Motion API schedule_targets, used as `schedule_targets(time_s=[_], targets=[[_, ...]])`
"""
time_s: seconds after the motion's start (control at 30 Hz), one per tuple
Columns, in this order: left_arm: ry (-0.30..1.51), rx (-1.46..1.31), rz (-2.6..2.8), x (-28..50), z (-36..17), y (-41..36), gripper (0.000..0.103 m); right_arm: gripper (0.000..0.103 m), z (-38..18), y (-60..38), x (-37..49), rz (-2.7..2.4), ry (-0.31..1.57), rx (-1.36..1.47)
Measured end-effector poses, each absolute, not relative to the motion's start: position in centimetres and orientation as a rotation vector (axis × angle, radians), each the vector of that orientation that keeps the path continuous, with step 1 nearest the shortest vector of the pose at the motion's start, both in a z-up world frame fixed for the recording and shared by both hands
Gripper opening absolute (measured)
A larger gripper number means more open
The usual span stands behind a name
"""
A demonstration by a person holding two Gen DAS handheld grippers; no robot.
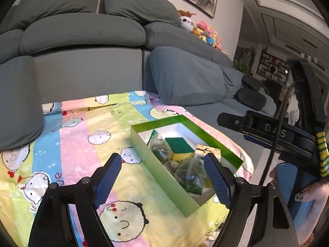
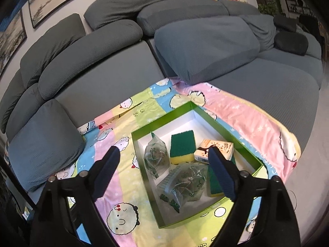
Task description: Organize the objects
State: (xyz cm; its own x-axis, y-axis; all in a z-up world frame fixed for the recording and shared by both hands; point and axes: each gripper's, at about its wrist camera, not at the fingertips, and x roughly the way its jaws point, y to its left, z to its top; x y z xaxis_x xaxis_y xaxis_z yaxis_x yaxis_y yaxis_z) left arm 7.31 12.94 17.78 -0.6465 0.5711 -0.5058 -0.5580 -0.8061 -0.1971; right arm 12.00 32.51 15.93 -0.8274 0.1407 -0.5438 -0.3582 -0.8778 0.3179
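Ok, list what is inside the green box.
Inside the green box: two clear bags of green items, a green-and-yellow sponge, a small carton and a second sponge, partly hidden. What lies beneath the bags is covered.

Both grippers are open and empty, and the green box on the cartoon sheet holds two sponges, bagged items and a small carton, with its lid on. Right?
Not quite: the green box has no lid on; the right wrist view looks straight into it. The rest holds: sponge, second sponge, bags, carton, left gripper and right gripper open and empty.

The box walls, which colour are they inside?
White inside, green outside; the box shows best in the right wrist view.
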Motion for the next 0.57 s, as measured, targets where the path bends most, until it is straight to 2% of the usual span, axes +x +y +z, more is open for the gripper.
schedule_targets(time_s=[0.57], targets=[[-0.065,-0.776,2.416,7.0,17.4,10.8,0.083,0.091,16.3,30.5,11.8,2.663,0.527,-0.761]])
